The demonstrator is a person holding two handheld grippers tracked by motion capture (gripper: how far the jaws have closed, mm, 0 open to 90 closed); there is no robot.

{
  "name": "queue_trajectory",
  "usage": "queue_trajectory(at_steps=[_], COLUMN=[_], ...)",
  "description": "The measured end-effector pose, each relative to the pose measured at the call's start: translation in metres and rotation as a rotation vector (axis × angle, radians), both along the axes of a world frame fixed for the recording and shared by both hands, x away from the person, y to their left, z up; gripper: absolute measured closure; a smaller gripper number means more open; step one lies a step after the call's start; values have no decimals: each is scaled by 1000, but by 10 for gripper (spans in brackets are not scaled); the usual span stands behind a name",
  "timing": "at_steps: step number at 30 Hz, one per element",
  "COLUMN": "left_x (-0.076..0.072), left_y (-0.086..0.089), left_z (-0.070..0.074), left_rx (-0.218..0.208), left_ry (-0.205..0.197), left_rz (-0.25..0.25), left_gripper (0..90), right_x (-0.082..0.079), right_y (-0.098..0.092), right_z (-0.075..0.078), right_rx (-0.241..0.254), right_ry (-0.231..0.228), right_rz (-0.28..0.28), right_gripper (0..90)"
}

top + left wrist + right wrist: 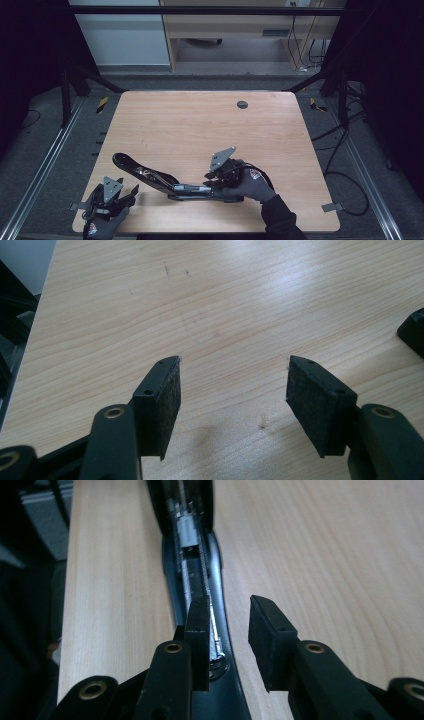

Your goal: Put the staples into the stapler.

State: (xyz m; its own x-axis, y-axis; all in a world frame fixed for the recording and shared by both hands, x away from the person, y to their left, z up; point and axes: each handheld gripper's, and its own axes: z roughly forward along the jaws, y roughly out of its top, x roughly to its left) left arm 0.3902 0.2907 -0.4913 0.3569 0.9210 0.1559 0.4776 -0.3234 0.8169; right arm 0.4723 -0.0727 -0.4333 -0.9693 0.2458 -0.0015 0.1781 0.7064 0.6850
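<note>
stapler: lying opened out on table
right gripper: spread over stapler's end, not pinching
left gripper: spread, empty

Left tongs rest open near the person; right tongs parted, pointing left.

We see the high view dim, dark at both sides. The bench shows pale glare up close. Near edges blur.

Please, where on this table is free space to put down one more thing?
The far half of the table is bare, from the stapler up to the small round hole. The near edge is crowded: left hand-held gripper, stapler, right hand-held gripper.
</note>
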Motion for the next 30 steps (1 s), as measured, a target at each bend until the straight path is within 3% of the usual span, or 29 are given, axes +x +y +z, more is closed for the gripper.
queue_trajectory(at_steps=[6,7,12,15,16,17,23,24,25,30], left_x=[0,-1,-1,-1,-1,-2,-3,-3,-4,-6], left_y=[0,0,0,1,1,2,5,5,4,5], left_z=[1,1,2,4,4,5,10,10,11,18], left_rx=[-19,-20,-26,-46,-46,-63,-102,-102,-108,-135], left_ry=[-5,-7,-13,-13,-13,-14,-29,-29,-32,-52], left_rz=[-2,-5,-15,-22,-22,-28,-47,-47,-47,-61], left_gripper=[384,383,381,379,379,378,372,371,370,357], right_x=[-2,-3,-6,-8,-8,-9,-13,-13,-15,-26], right_y=[-10,-13,-22,-34,-34,-40,-65,-65,-72,-87], right_z=[3,1,-2,-1,-1,-1,-7,-7,-11,-22], right_rx=[46,43,71,100,100,127,183,183,193,208], right_ry=[-22,-25,-31,-47,-47,-56,-70,-70,-67,-84], right_rz=[-89,-133,-193,-286,-286,-348,-519,-519,-560,-650], right_gripper=[688,678,648,607,607,595,556,556,539,523])
